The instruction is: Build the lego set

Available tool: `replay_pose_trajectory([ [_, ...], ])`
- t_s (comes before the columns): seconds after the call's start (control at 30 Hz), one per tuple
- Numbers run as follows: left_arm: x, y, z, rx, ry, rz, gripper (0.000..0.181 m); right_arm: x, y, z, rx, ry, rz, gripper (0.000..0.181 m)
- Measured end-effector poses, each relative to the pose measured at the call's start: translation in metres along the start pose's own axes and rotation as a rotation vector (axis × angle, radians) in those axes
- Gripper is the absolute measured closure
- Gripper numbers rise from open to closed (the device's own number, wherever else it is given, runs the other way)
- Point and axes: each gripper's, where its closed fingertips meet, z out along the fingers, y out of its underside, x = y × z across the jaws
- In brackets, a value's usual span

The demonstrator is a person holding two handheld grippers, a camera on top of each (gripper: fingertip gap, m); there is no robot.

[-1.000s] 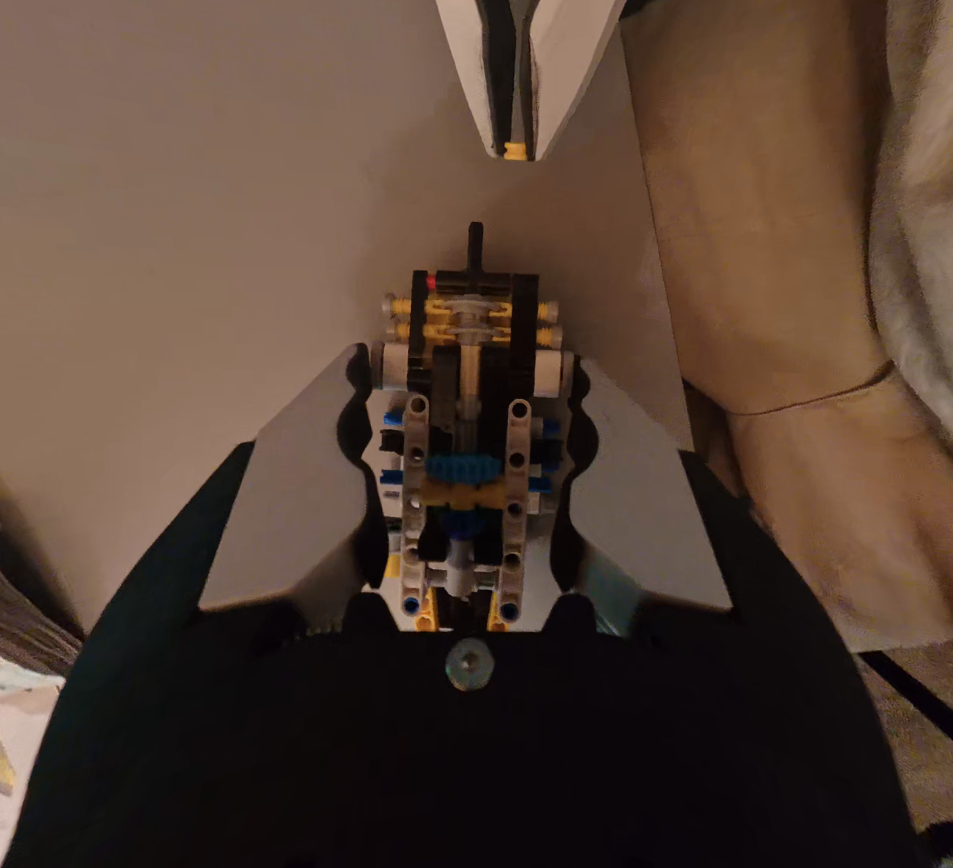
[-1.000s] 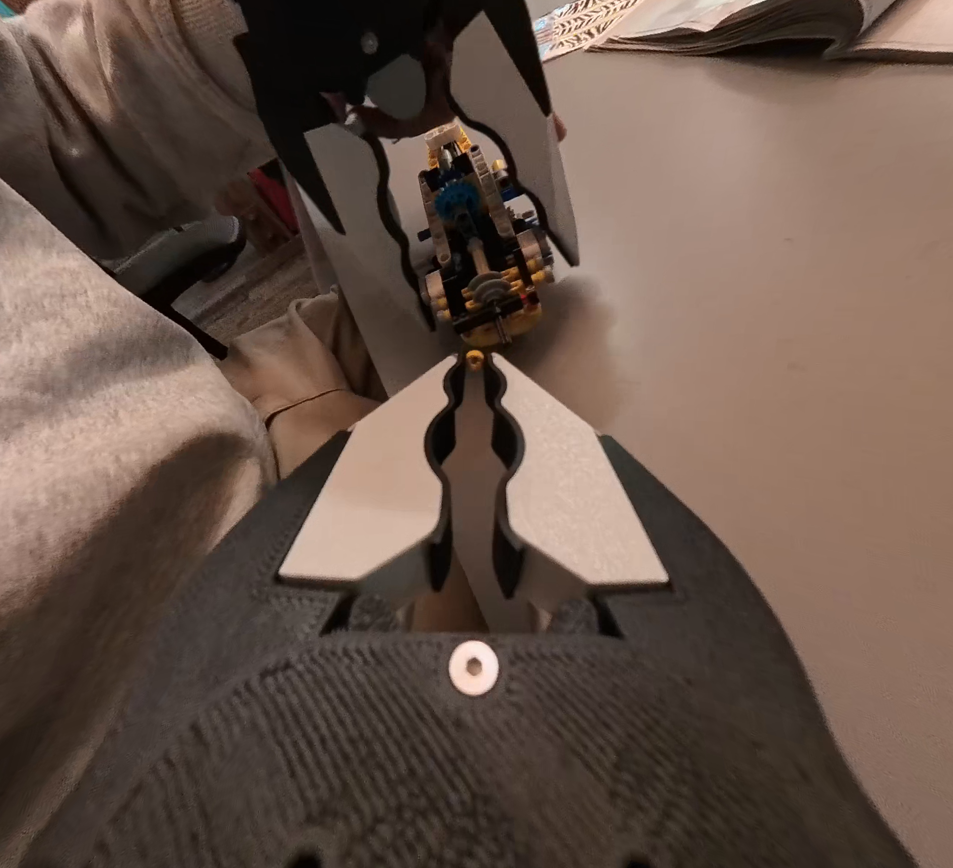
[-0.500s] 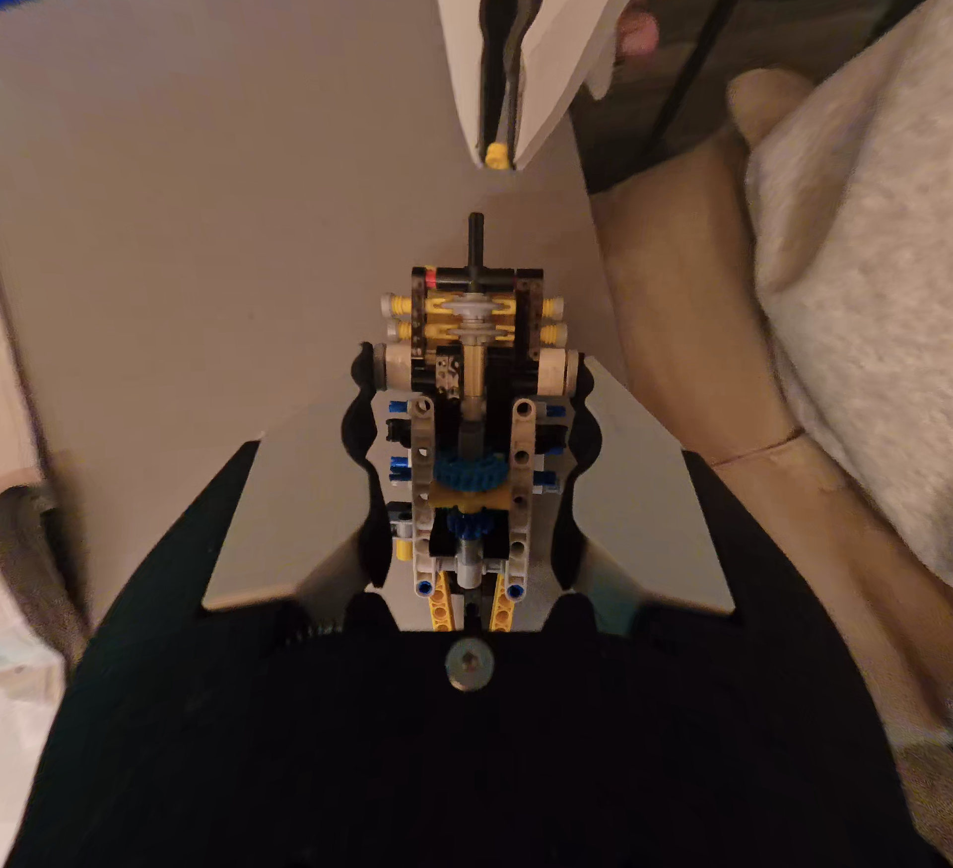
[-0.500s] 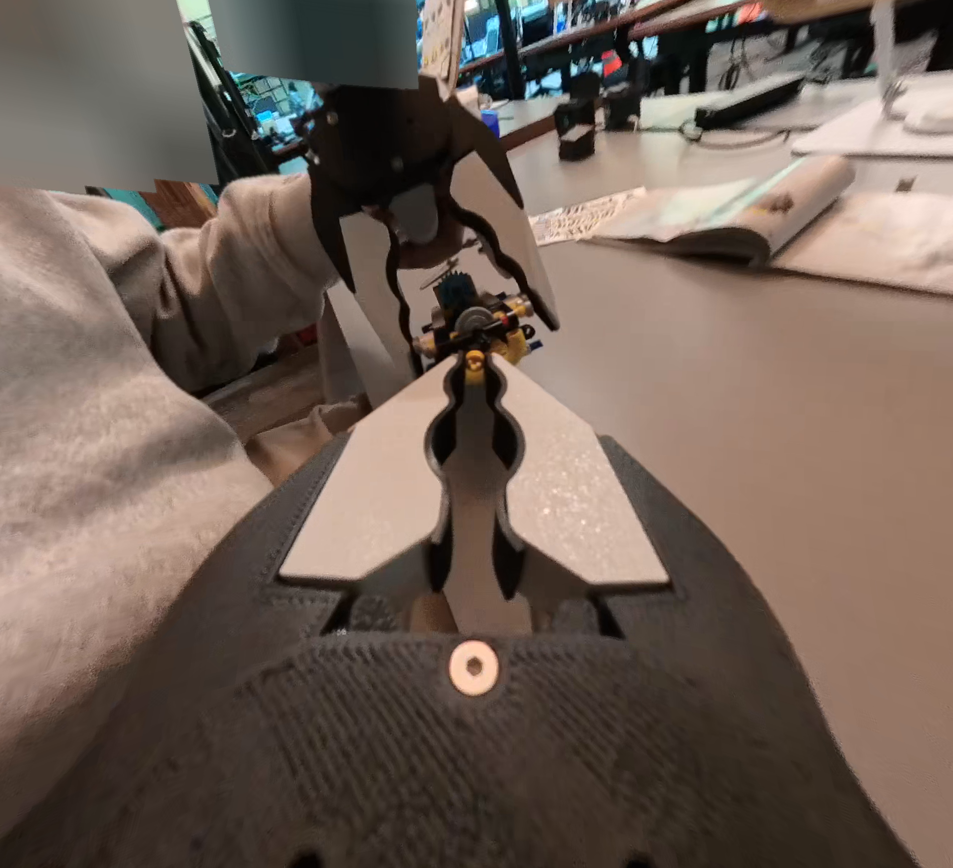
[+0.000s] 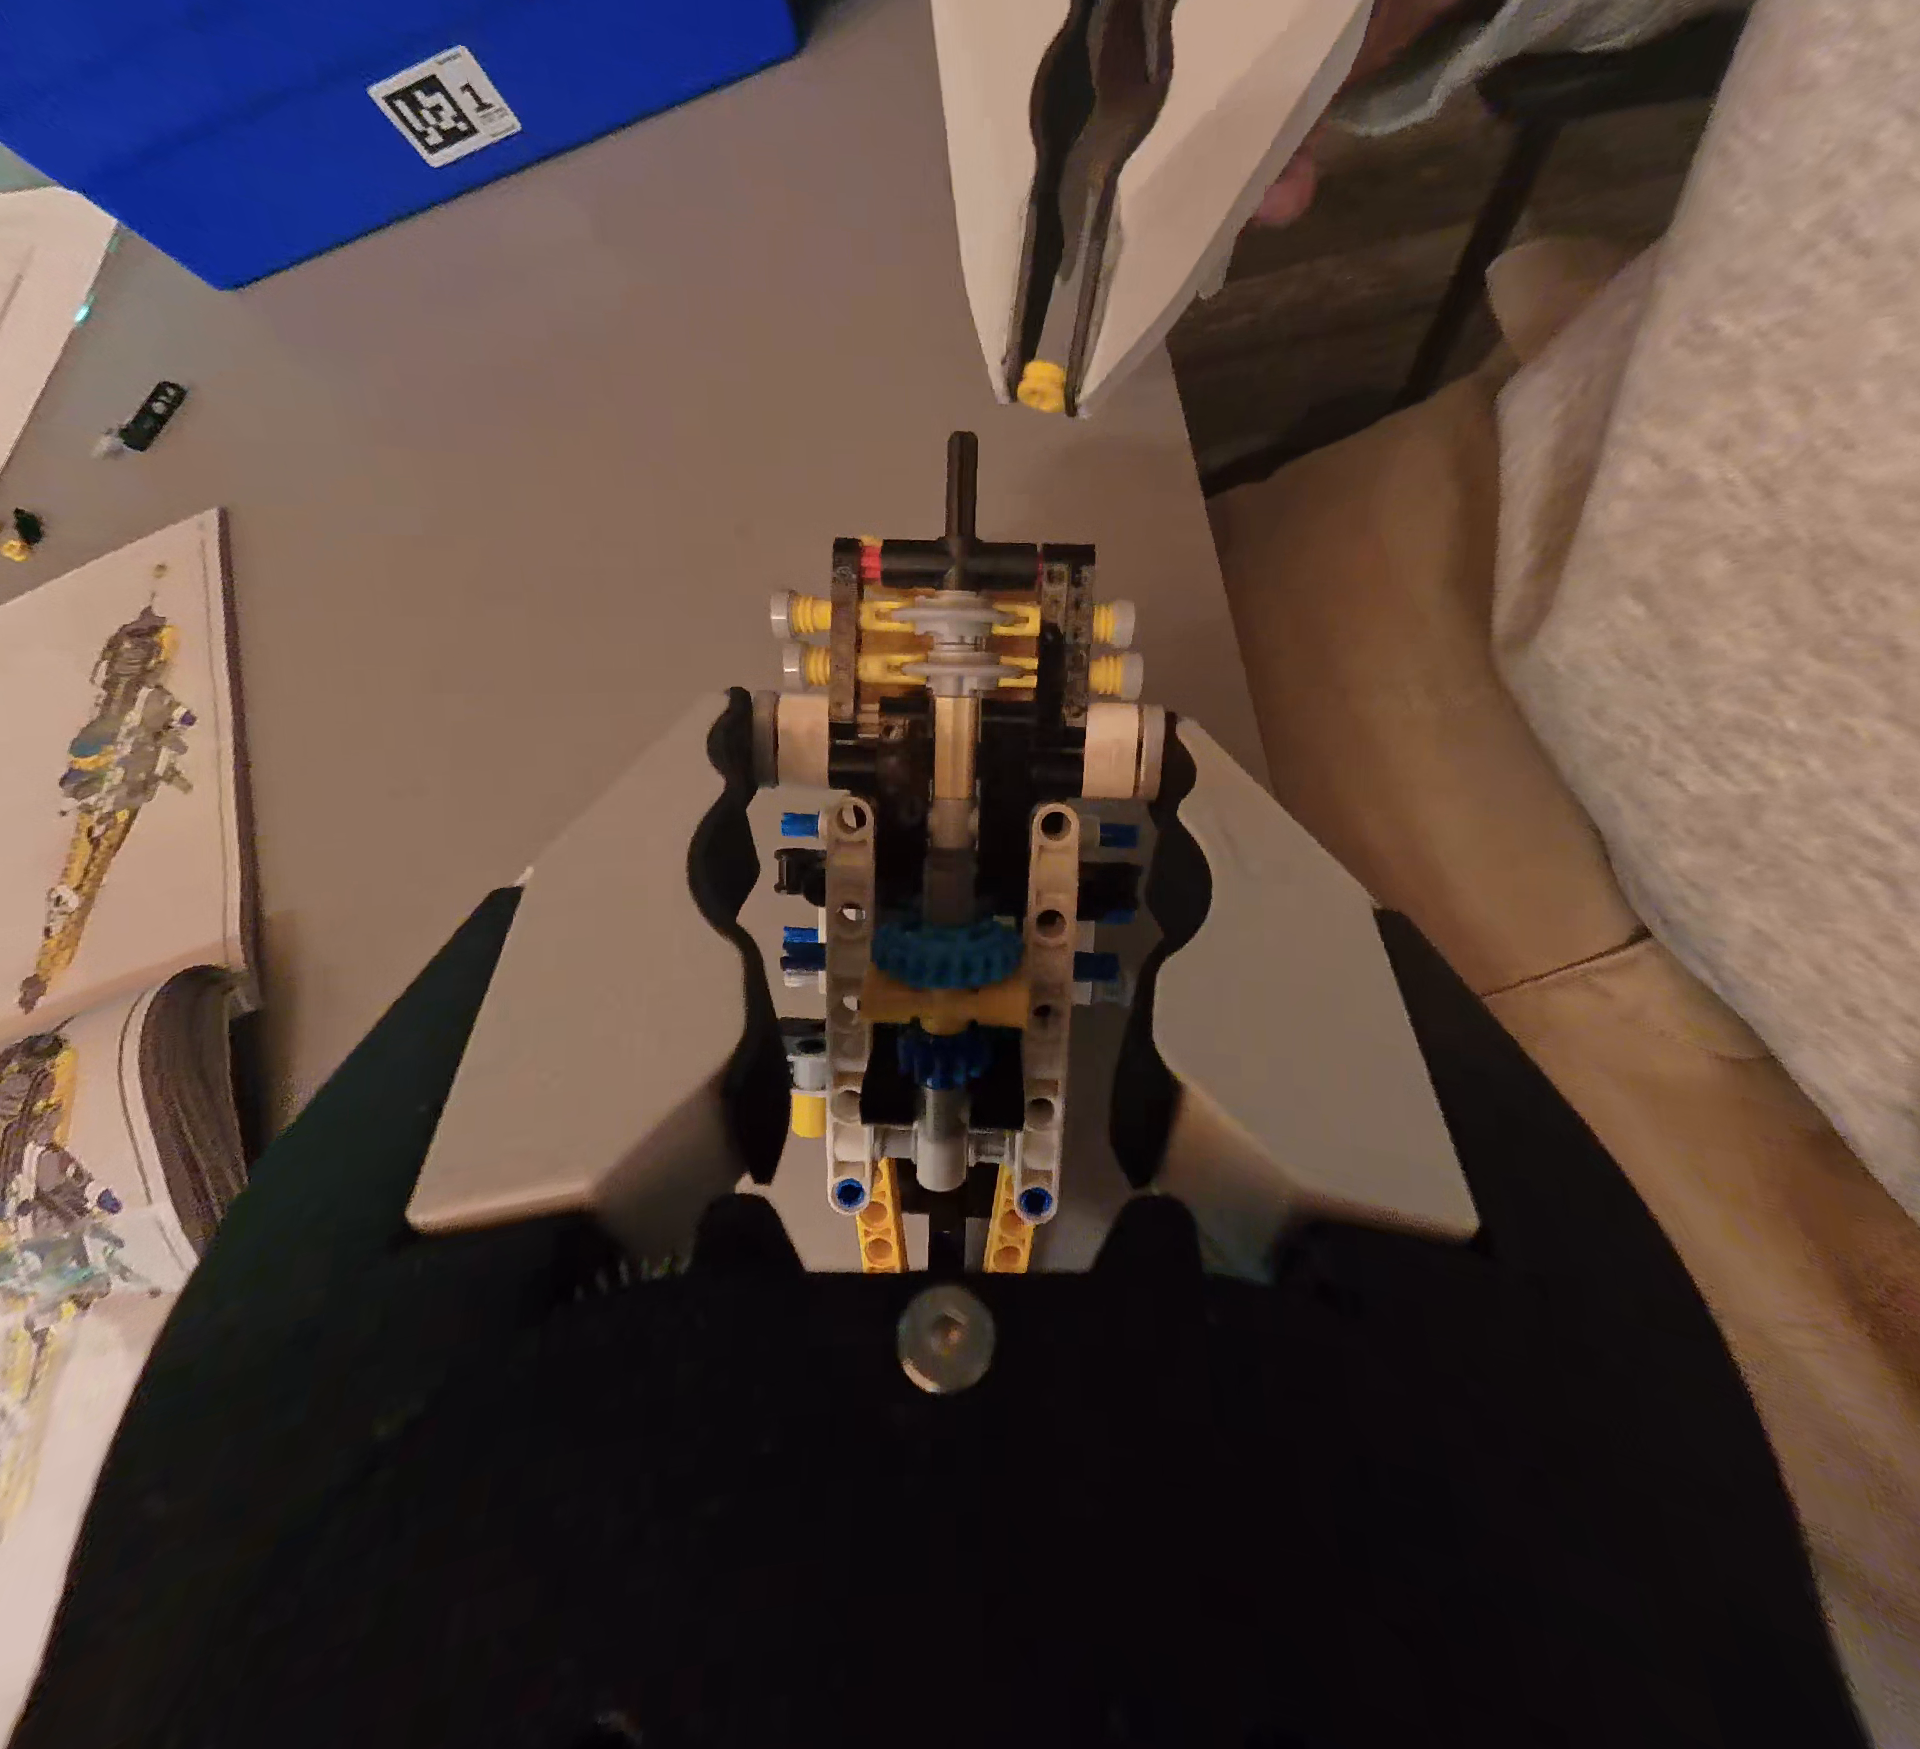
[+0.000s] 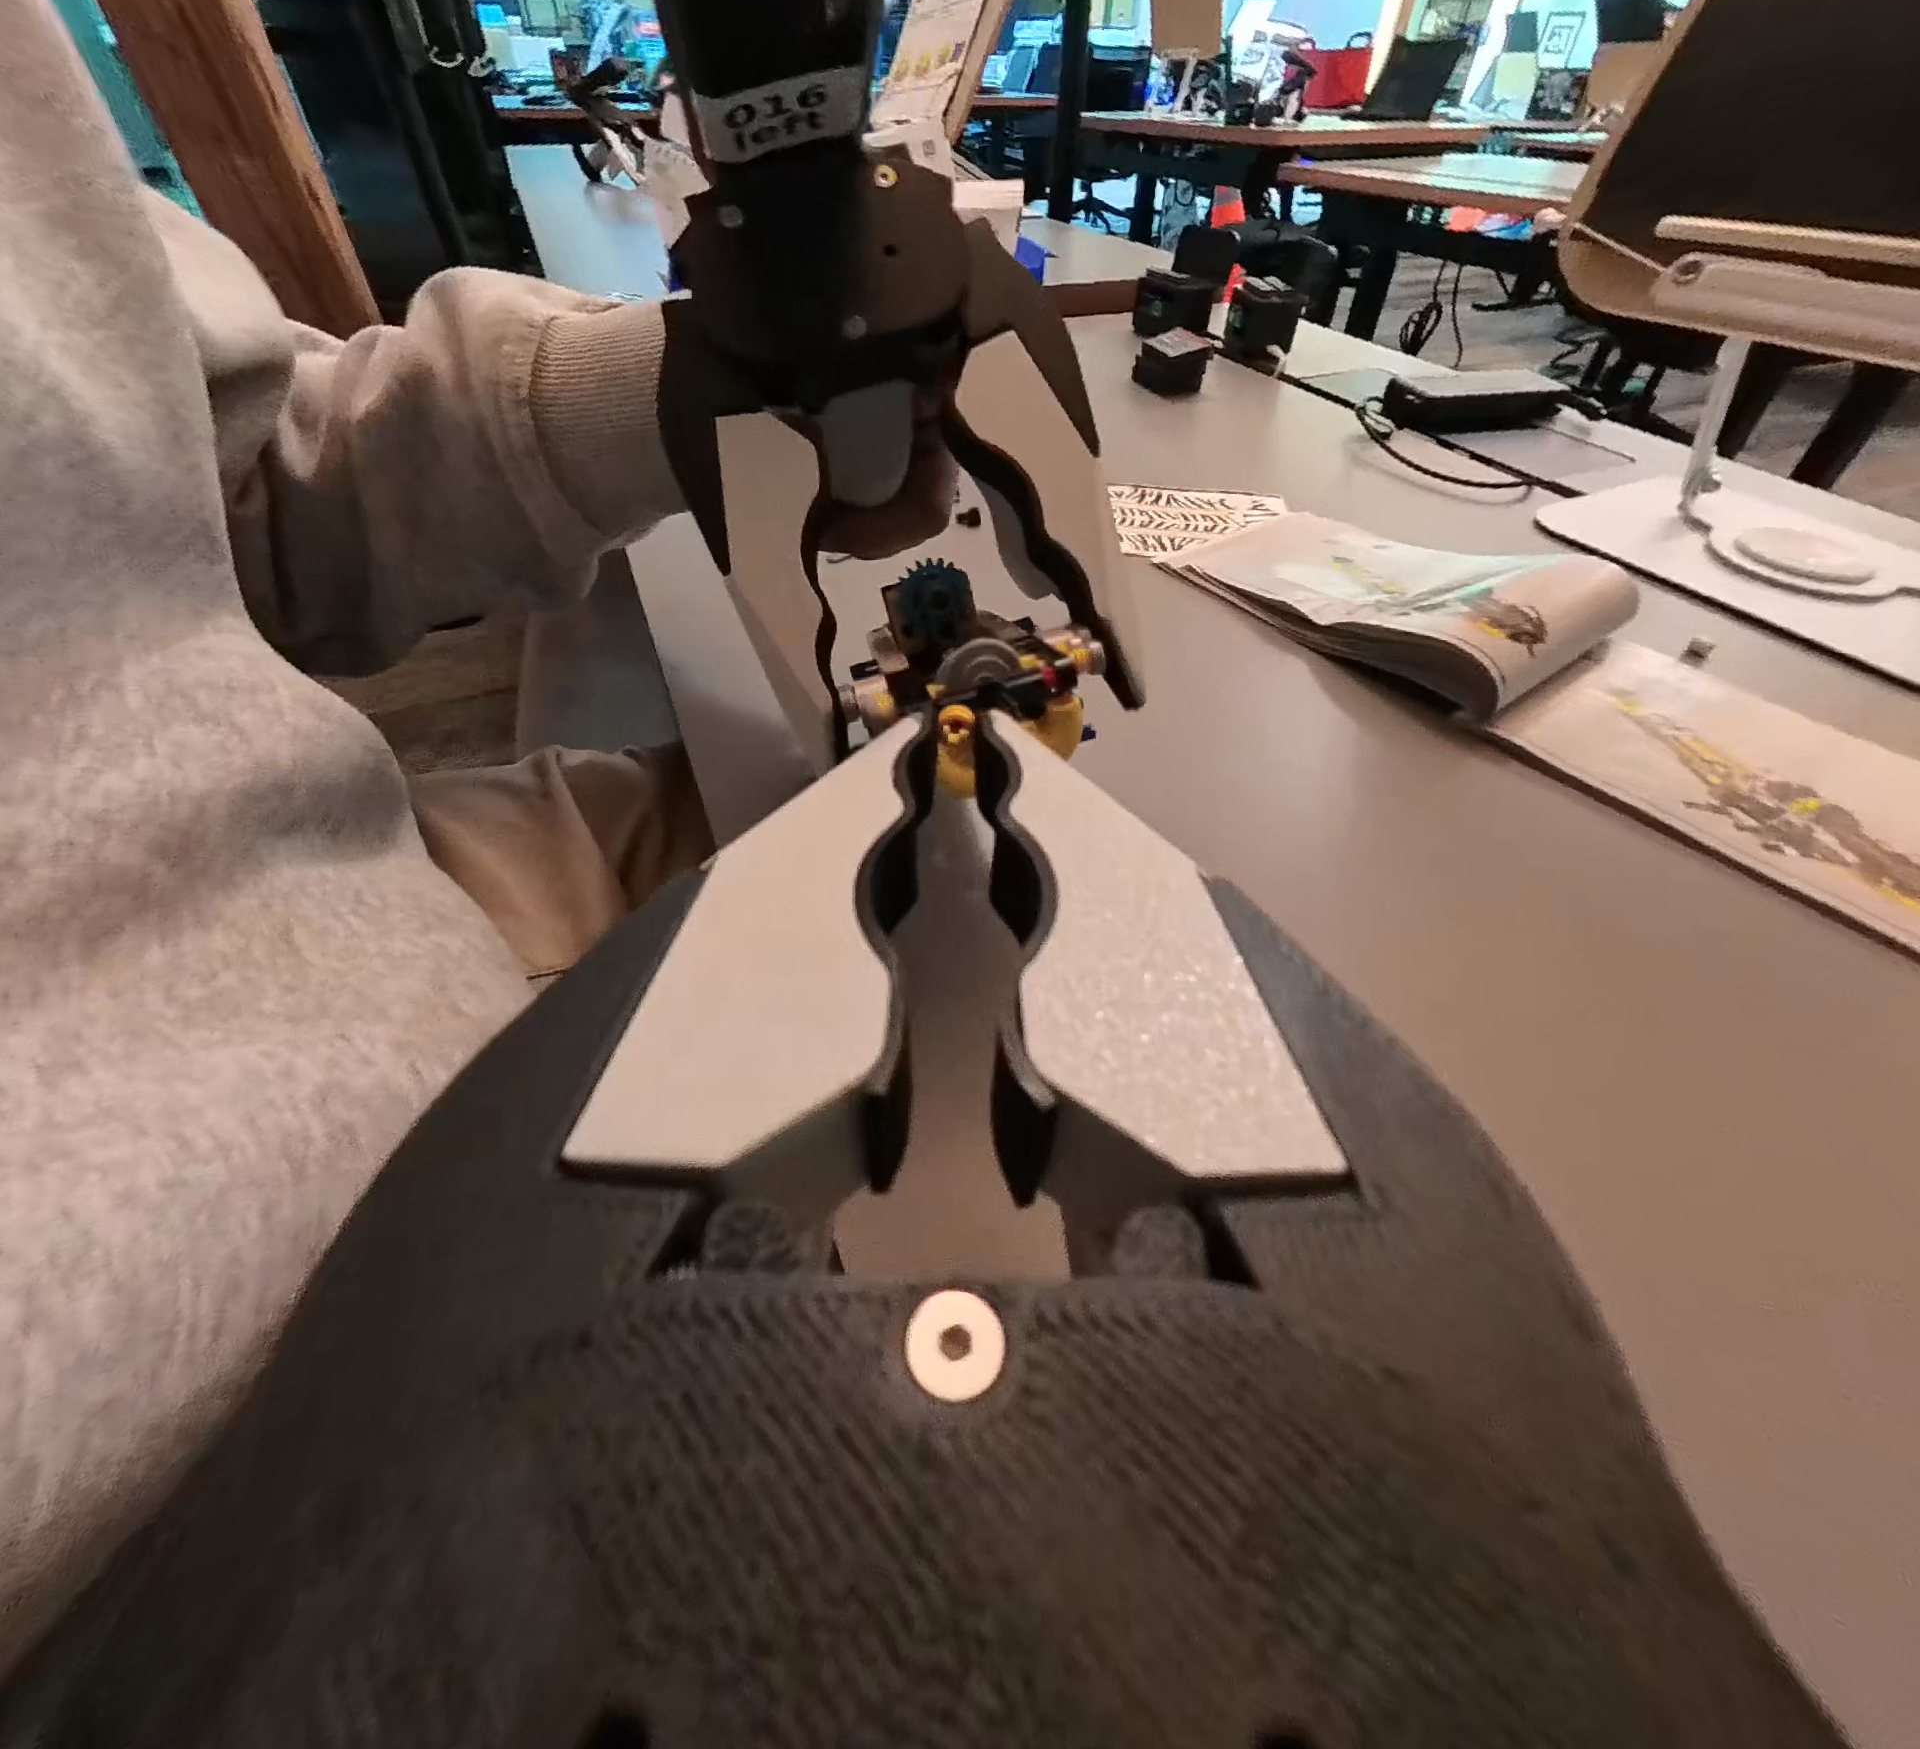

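My left gripper (image 5: pixel 958 743) is shut on a lego assembly (image 5: pixel 951 878) of black, grey, yellow and blue parts with blue gears; it holds the assembly above the table. A black axle (image 5: pixel 961 484) sticks out of the assembly's far end. My right gripper (image 6: pixel 954 725) is shut on a small yellow bush (image 6: pixel 954 720) at its tips. In the left wrist view the right gripper (image 5: pixel 1044 390) with the yellow bush (image 5: pixel 1042 385) is just beyond the axle tip and slightly to its right, not touching it. The assembly (image 6: pixel 971 665) also shows in the right wrist view.
A blue bin (image 5: pixel 395 26) with a tag stands at the far left on the grey table (image 5: pixel 520 411). An open instruction booklet (image 5: pixel 114 764) lies at the left, also in the right wrist view (image 6: pixel 1455 619). A person's beige sleeve (image 6: pixel 343 452) and lap fill the table's edge side.
Both grippers have tilted up, bringing the blue bin, booklet and room into view. The yellow bush stays just beyond the axle tip.
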Motion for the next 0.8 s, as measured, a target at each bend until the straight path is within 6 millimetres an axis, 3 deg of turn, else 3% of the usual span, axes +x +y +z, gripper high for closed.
replay_pose_trajectory([
  [0.3, 0.007, -0.001, 0.003, -0.003, 0.032, 0.016, 0.106, 0.0, 0.006, 0.001, -0.028, 0.003, -0.142, 0.176],
  [0.63, 0.009, -0.001, 0.005, -0.024, 0.063, 0.05, 0.106, -0.001, 0.013, 0.0, -0.047, -0.038, -0.183, 0.176],
  [0.8, 0.011, 0.001, 0.009, -0.039, 0.082, 0.054, 0.107, 0.001, 0.008, -0.004, 0.005, -0.062, -0.172, 0.176],
])
